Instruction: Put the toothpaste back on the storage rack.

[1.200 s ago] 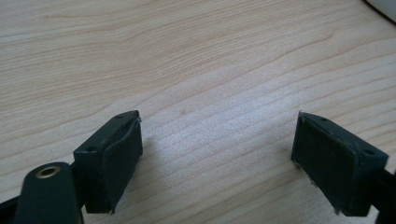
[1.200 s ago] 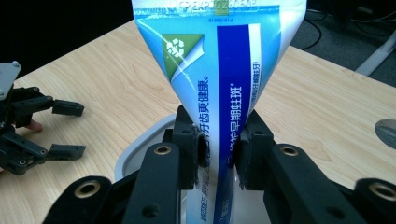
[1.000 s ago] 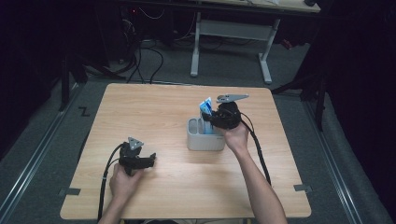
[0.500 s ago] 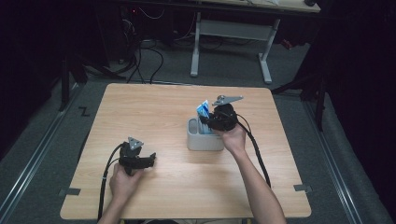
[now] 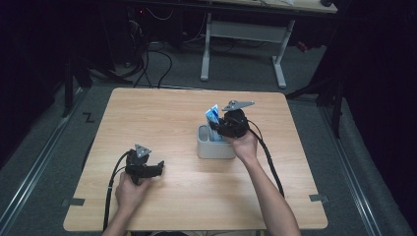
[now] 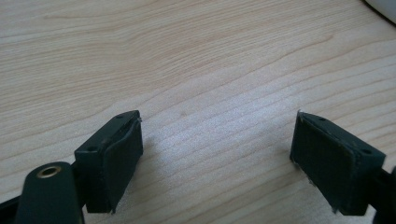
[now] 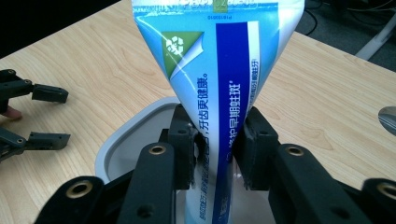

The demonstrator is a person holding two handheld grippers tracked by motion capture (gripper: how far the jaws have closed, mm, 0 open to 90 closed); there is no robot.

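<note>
the right gripper (image 7: 215, 154) stands over the grey holder (image 5: 215, 147) at mid-table, its jaws flanking the blue toothpaste tube (image 7: 219, 74) that stands upright in that holder; the jaws have just been opening, and whether the pads (image 7: 254, 149) still press on the tube cannot be told (the tube is between them, seemingly propped by the holder's wall). the left gripper (image 5: 143, 167) rests low over the wooden table (image 6: 196, 60) near the front left, jaws wide apart and holding nothing, apparently parked clear of the work.
</note>
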